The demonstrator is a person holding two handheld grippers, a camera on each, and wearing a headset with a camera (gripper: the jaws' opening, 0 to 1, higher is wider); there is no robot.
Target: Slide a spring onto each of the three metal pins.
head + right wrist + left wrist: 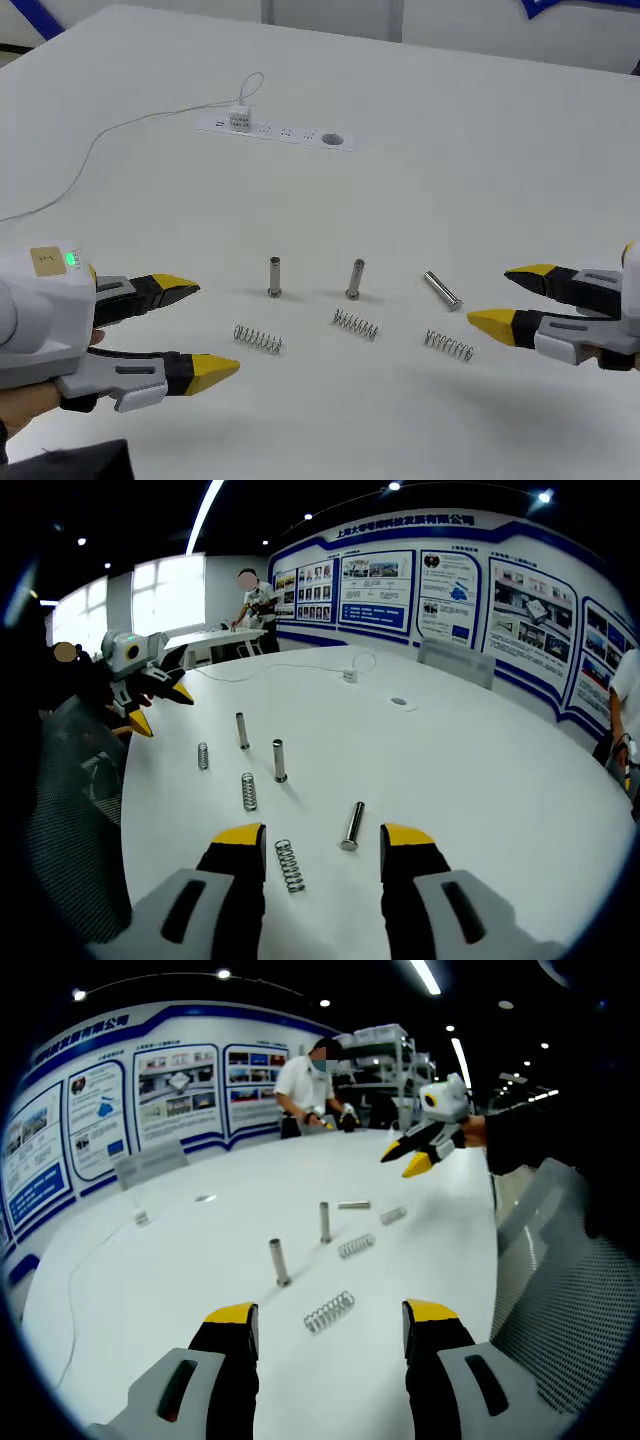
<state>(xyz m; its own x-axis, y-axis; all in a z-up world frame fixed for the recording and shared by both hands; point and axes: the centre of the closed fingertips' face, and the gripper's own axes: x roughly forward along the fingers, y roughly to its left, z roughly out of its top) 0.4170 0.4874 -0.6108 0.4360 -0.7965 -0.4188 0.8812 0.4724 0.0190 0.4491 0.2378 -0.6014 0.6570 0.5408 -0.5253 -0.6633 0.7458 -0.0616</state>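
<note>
White table: left pin and middle pin upright, right pin lying flat; three springs near them. Left gripper, right gripper: jaws apart.

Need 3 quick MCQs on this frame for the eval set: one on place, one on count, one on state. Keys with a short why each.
1. In the head view, where in the row of three does the lying pin sit?
A. left end
B. middle
C. right end

2. How many springs lie loose on the table?
A. two
B. three
C. five

3. The left gripper is:
A. open, holding nothing
B. shut on a spring
C. shut on a pin

Key:
1 C: the two upright pins stand to its left.
2 B: one spring lies in front of each pin.
3 A: its yellow tips stand apart with nothing between them.
</note>
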